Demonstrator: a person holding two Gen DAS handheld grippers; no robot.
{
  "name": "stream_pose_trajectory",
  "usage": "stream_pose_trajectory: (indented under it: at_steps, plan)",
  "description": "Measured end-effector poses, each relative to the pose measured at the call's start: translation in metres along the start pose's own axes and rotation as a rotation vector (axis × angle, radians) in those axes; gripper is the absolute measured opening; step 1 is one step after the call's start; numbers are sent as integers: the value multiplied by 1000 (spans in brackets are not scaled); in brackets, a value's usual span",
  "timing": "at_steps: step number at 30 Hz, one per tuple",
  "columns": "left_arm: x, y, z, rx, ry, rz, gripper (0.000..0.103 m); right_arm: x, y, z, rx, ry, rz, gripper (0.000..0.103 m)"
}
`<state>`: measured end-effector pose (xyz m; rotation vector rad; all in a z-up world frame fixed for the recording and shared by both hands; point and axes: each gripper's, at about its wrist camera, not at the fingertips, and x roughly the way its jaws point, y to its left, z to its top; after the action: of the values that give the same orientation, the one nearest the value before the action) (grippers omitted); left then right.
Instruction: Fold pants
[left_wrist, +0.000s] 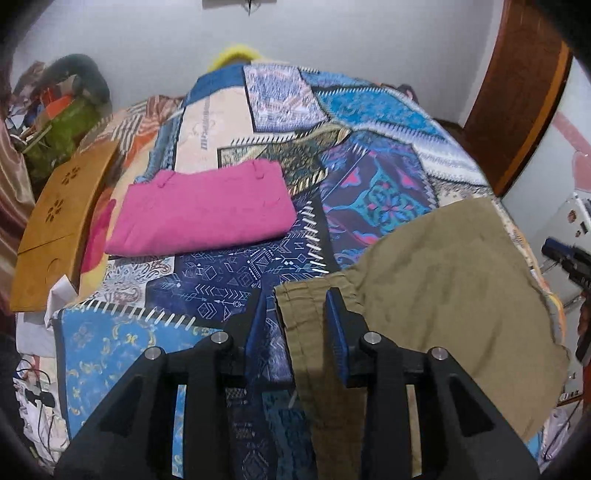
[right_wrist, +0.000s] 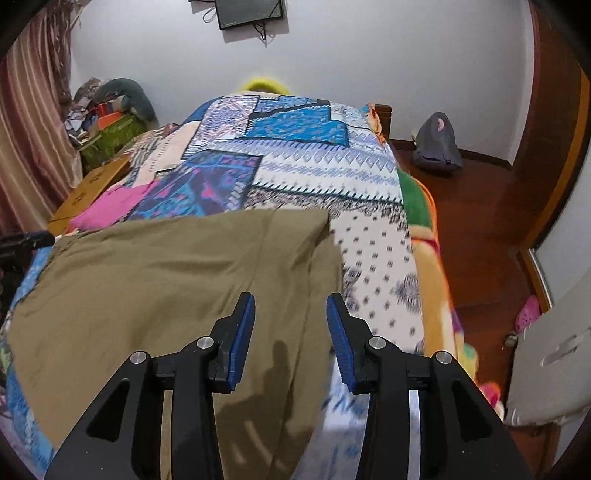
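Olive-khaki pants (left_wrist: 454, 280) lie spread on the patchwork bedspread (left_wrist: 369, 110), also in the right wrist view (right_wrist: 159, 273). My left gripper (left_wrist: 299, 295) is open, its jaws standing either side of the pants' near-left hem edge, above it. My right gripper (right_wrist: 290, 301) is open and empty, hovering over the pants' right part near their right edge. The right gripper (left_wrist: 565, 258) shows at the far right in the left wrist view. The left gripper's tip (right_wrist: 26, 242) shows at the left edge in the right wrist view.
Folded pink pants (left_wrist: 203, 210) lie on the bed's left side, also seen in the right wrist view (right_wrist: 110, 206). A wooden lap table (left_wrist: 55, 221) rests at the bed's left edge. Wood floor and a grey bag (right_wrist: 437, 142) lie to the right.
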<state>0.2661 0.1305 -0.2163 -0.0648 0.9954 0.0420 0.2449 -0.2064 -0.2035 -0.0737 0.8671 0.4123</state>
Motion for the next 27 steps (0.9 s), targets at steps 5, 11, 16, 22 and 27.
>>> stream_pose_trajectory:
  at_steps: [5, 11, 16, 22, 27]
  plan:
    - [19, 0, 9, 0, 2, 1, 72, 36, -8, 24, -24, -2, -9, 46]
    - [49, 9, 12, -39, 85, -82, 73, 82, -12, 41, -44, 32, 12, 47]
    - [57, 9, 6, -42, 105, -106, 74, 116, -18, 41, -43, 92, 32, 47]
    - [61, 13, 0, -77, 117, -213, 59, 125, -23, 39, 11, 138, 129, 32]
    - [52, 2, 2, -33, 90, -147, 53, 115, -12, 41, -20, 97, 97, 10]
